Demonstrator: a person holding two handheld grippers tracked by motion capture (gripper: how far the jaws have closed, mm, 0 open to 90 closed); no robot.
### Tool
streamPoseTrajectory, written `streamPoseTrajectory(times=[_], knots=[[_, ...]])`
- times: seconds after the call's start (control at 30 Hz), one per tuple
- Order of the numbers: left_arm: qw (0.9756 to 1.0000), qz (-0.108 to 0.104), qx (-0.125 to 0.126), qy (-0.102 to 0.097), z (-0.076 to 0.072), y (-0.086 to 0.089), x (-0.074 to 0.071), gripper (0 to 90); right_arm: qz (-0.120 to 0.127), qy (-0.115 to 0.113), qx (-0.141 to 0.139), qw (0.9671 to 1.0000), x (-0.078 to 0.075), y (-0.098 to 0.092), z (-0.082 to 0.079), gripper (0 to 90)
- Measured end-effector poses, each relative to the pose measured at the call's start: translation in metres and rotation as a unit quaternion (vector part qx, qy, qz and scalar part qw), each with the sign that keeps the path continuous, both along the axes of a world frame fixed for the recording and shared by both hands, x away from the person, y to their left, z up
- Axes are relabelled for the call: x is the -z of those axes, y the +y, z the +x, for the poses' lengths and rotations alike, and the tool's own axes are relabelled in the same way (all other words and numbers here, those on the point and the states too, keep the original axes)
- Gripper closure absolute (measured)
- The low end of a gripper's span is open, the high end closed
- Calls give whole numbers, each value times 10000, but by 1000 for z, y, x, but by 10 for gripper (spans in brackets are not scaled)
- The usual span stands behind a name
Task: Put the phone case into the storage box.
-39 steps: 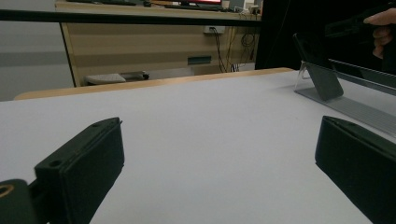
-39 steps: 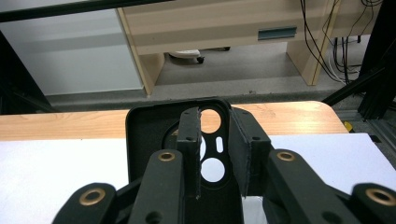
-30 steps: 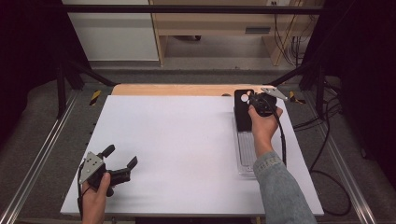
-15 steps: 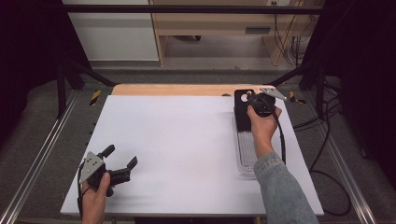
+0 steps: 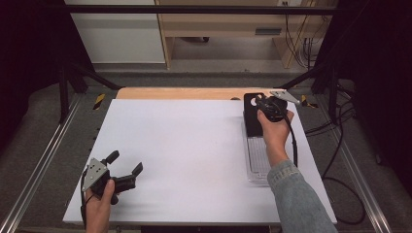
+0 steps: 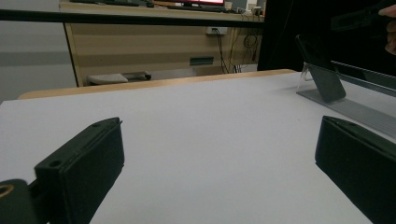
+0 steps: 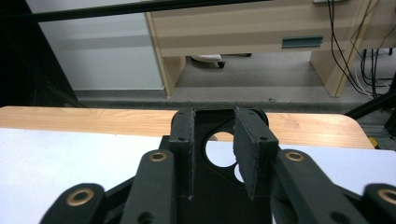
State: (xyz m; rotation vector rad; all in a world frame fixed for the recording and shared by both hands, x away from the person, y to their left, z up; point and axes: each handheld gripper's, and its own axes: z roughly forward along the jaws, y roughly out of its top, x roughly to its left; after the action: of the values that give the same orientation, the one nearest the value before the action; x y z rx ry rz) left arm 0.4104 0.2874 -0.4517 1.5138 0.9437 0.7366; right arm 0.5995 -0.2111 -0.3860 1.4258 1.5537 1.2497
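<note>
High view showed one white table [image 5: 194,160], one clear tray [image 5: 256,162] at three o'clock and one black phone case [image 5: 252,116] propped at its far end, where the right gripper [image 5: 262,103], jaws narrowed astride it though contact was unclear, should probably squeeze squarely before lifting, while the left gripper [image 5: 127,167] hovered agape at seven o'clock.

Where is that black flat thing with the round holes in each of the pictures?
High view: the black case stands upper right, at the far end of the clear tray, under the right gripper.
Left gripper view: upper right, leaning on the tray.
Right gripper view: centre, between the jaws, round holes showing.
Shared landmark: the wooden strip at the table's far edge.
</note>
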Motion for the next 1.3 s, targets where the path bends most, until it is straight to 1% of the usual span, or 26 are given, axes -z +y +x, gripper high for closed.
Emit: streamPoseTrajectory(times=[0.07, 0.2, 0.3, 0.37, 0.5, 0.6, 0.67, 0.73, 0.83, 0.93, 0.97, 1.13, 1.2, 1.3], knots=[[10000, -25, -12, 0, 0, 0, 0, 13, -6, -6, -51, 10000, -1, 0, -1, 662], [10000, -5, -21, -10, 1, 0, 0, 13, 15, -46, -136, 9999, -4, 1, -4, 625], [10000, 20, -4, -12, 0, -1, 0, 13, -25, -18, -192, 9998, -5, 1, -6, 593], [10000, 28, 10, -18, 0, -1, 0, 13, -54, -7, -224, 9997, -5, 2, -7, 562], [10000, 7, 44, -37, 1, 0, -1, 13, 21, -24, -297, 9996, -8, 3, -10, 496], [10000, 55, 70, -11, 2, 0, 0, 13, 4, -46, -352, 9994, -10, 5, -13, 456], [10000, 23, 59, -17, 1, 0, 0, 13, -64, -29, -368, 9993, -12, 5, -15, 421], [10000, 24, 60, -27, 0, 1, 0, 13, -56, -2, -379, 9993, -13, 6, -17, 391], [10000, 17, 37, -25, 0, 2, -1, 13, -15, -84, -403, 9992, -17, 6, -19, 356], [10000, 10, 23, -20, 1, 1, -1, 13, -120, -64, -487, 9987, -22, 7, -20, 316], [10000, 21, 25, -14, 1, 1, -1, 13, -157, -95, -504, 9986, -23, 7, -21, 308], [10000, 85, 39, -16, 1, -1, 0, 13, -135, -151, -610, 9979, -29, 10, -24, 265], [10000, 74, 32, -20, 0, -1, 0, 13, -128, -162, -628, 9978, -31, 11, -25, 255], [10000, 61, 22, -13, 1, 0, -1, 13, -209, -119, -702, 9972, -32, 12, -26, 227]])
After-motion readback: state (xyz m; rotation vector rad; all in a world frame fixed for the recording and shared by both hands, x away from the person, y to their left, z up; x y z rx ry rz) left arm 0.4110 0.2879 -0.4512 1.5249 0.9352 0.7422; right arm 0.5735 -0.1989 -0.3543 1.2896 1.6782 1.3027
